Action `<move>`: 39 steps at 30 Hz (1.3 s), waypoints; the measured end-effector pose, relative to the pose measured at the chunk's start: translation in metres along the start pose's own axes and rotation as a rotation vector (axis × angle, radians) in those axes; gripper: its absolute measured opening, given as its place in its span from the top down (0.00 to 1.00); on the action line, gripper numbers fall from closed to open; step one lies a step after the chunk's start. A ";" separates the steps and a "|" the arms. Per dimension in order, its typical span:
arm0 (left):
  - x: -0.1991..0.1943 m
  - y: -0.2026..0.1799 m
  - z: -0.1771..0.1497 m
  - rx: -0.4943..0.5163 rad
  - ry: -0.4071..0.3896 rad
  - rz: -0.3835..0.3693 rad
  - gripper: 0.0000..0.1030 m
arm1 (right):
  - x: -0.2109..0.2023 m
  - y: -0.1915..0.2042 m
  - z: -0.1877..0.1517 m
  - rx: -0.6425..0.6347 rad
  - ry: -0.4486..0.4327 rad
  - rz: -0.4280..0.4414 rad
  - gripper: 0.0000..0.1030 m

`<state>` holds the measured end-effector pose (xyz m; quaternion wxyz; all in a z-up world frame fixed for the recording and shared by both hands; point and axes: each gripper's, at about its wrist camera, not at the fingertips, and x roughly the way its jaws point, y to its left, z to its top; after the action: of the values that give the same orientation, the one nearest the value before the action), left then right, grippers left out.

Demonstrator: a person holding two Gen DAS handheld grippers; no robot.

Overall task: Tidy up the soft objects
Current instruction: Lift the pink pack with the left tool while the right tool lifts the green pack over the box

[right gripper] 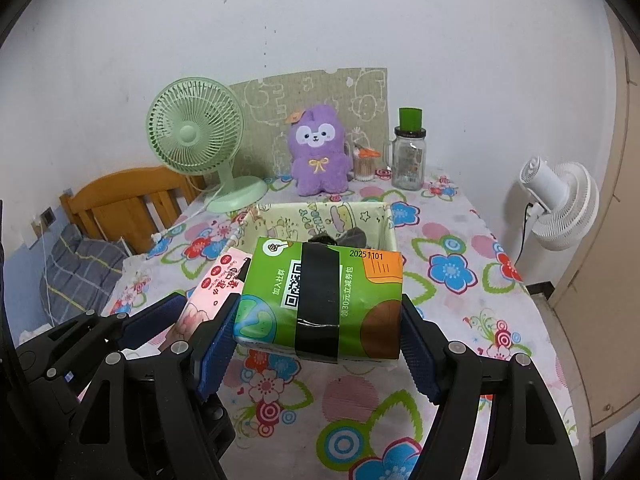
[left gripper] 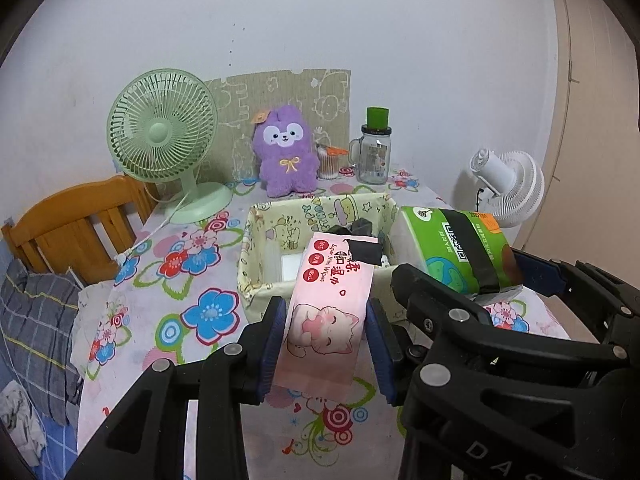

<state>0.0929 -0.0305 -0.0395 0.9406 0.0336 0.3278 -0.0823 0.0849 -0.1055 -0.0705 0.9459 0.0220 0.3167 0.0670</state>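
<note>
My left gripper [left gripper: 326,340] is shut on a pink wet-wipes pack [left gripper: 328,300] with a cat print, held above the table just in front of the fabric-lined basket [left gripper: 256,240]. My right gripper [right gripper: 318,338] is shut on a green tissue pack [right gripper: 324,296] wrapped in black tape, held beside it, also in front of the basket [right gripper: 384,220]. The green pack shows in the left wrist view [left gripper: 452,248], and the pink pack in the right wrist view [right gripper: 218,284]. The basket holds dark items [right gripper: 348,236]. A purple plush toy [left gripper: 284,152] sits upright at the back.
A green desk fan [left gripper: 164,136] stands at the back left, its cord trailing off the table. A glass jar with a green lid [left gripper: 374,152] and a cotton-swab cup [left gripper: 328,164] stand at the back right. A white fan [right gripper: 560,204] is beyond the right edge. A wooden headboard [left gripper: 76,224] is at the left.
</note>
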 end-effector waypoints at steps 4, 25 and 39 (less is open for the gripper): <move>0.001 0.000 0.006 0.002 -0.008 0.002 0.60 | 0.000 -0.001 0.005 0.002 -0.009 0.002 0.26; 0.024 0.006 0.031 -0.015 -0.026 0.018 0.60 | 0.020 0.001 0.032 -0.010 -0.030 0.025 0.26; 0.047 0.010 0.044 -0.018 -0.014 0.016 0.60 | 0.047 -0.006 0.047 0.004 -0.021 0.024 0.26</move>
<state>0.1577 -0.0321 -0.0340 0.9437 0.0273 0.3218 -0.0720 0.1509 -0.1047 -0.0609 0.9483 0.0285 0.3066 0.0772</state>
